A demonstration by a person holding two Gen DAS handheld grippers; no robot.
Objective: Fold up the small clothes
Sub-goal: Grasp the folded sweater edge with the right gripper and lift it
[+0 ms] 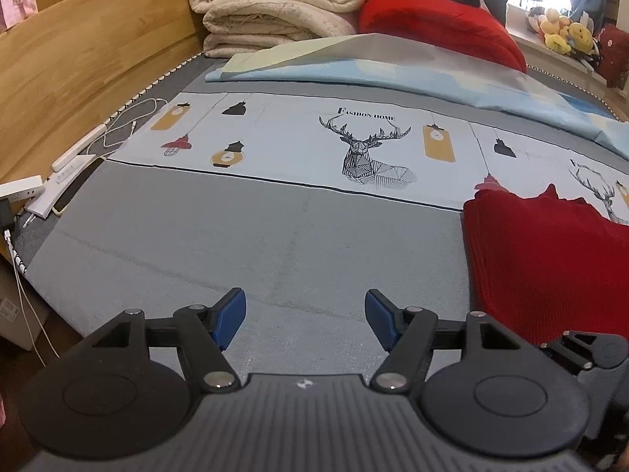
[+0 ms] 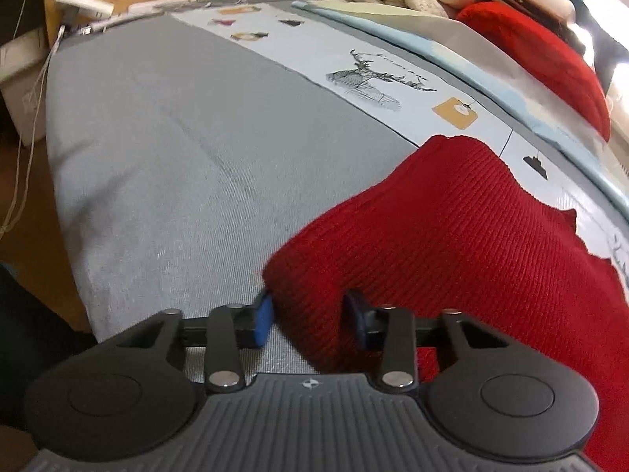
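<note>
The red knitted garment (image 2: 471, 236) lies on the grey bed sheet (image 2: 177, 157), just in front of the deer print (image 2: 365, 82). The right gripper (image 2: 310, 314) has its fingers (image 2: 262, 316) closed around the garment's near corner. The left gripper (image 1: 304, 320), beside the garment, holds its fingers wide apart and empty.

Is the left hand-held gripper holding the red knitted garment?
No, the left hand-held gripper is open over bare grey bedsheet; the red knitted garment lies beside it.
</note>
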